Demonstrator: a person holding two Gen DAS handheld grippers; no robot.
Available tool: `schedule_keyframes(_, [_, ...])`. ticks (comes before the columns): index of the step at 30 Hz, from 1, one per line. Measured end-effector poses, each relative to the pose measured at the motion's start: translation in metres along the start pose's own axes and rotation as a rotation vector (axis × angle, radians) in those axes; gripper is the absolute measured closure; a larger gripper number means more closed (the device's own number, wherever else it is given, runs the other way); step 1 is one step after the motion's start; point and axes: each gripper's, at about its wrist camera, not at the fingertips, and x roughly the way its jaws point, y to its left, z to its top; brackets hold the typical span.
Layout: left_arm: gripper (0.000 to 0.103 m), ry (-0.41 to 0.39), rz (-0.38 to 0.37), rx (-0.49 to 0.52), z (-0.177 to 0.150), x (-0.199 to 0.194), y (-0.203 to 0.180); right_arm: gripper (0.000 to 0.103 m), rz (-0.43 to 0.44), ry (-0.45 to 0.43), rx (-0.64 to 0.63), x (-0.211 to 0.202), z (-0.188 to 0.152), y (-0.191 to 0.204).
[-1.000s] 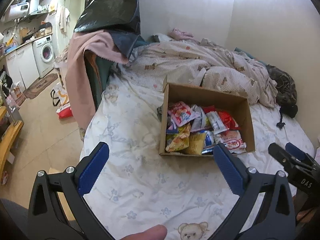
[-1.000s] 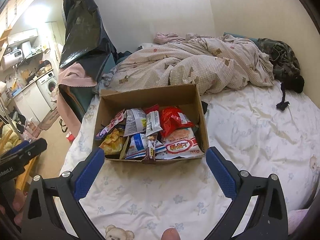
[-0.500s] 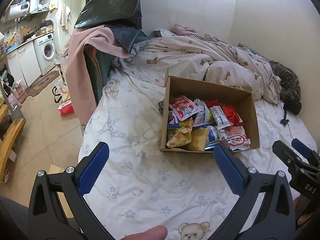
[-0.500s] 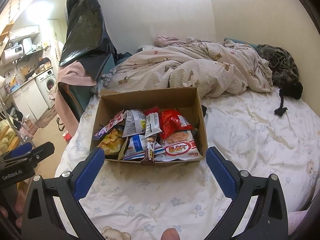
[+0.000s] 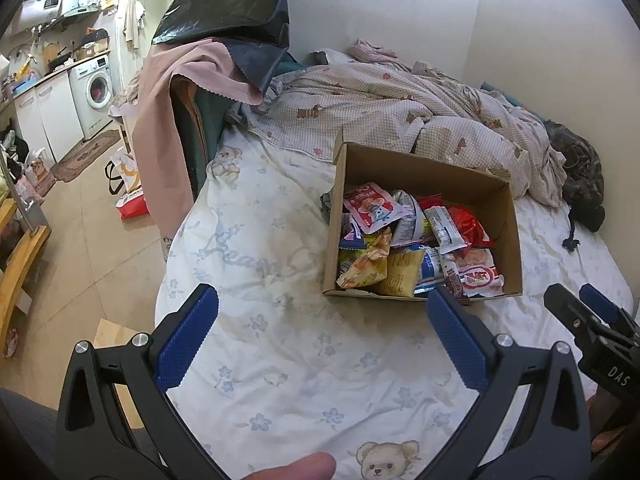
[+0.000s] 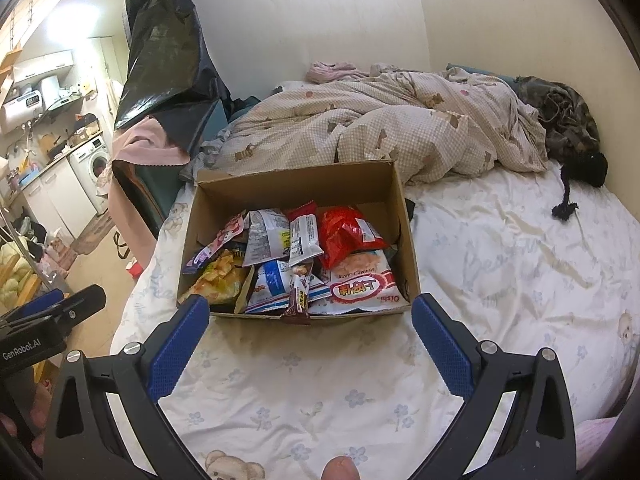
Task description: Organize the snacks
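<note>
Snack packets (image 6: 296, 264) fill an open cardboard box (image 6: 408, 240) that sits on a bed's white flowered sheet (image 6: 500, 280), in front of a rumpled checked quilt (image 6: 380, 128). A red bag (image 6: 344, 232) lies near the box's right wall. The left gripper (image 5: 320, 336) and the right gripper (image 6: 310, 342) both hover spread wide above the sheet, holding nothing, with the box just beyond their blue fingertips.
</note>
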Motion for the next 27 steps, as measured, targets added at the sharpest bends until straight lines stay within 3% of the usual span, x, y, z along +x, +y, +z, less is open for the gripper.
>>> schedule_keyframes(27, [0.000,0.009,-0.004,0.000,-0.0013,0.0009,-0.0007,0.000,0.000,0.002,0.019,-0.0015,-0.0017,-0.0039])
